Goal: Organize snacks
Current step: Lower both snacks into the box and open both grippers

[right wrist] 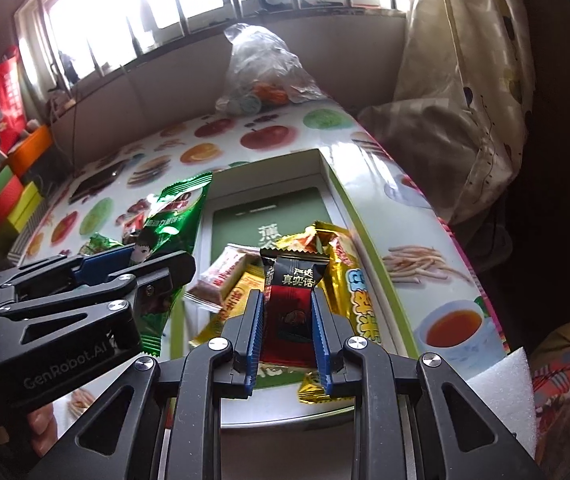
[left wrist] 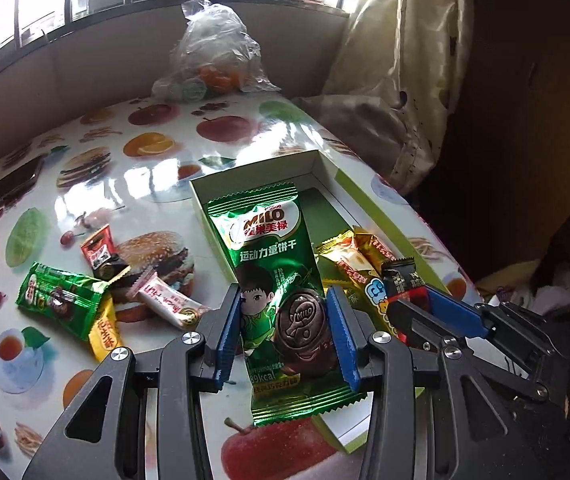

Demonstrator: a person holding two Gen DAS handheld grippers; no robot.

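Observation:
My left gripper (left wrist: 285, 312) is shut on a green Milo biscuit packet (left wrist: 277, 264) and holds it over the near left edge of the open white box (left wrist: 313, 164). My right gripper (right wrist: 287, 316) is shut on a black-and-red snack packet (right wrist: 291, 300) and holds it above the box's near end (right wrist: 325, 404); this packet also shows in the left wrist view (left wrist: 403, 280). Gold and yellow packets (right wrist: 349, 280) lie inside the box. Several loose snacks, one a second green packet (left wrist: 61, 300), lie on the table to the left.
The table has a glossy fruit-and-burger print cloth (left wrist: 125, 160). A clear plastic bag of food (left wrist: 213, 56) stands at the far edge by the window. A phone (left wrist: 9, 188) lies at far left. A curtain (left wrist: 405, 60) hangs at right.

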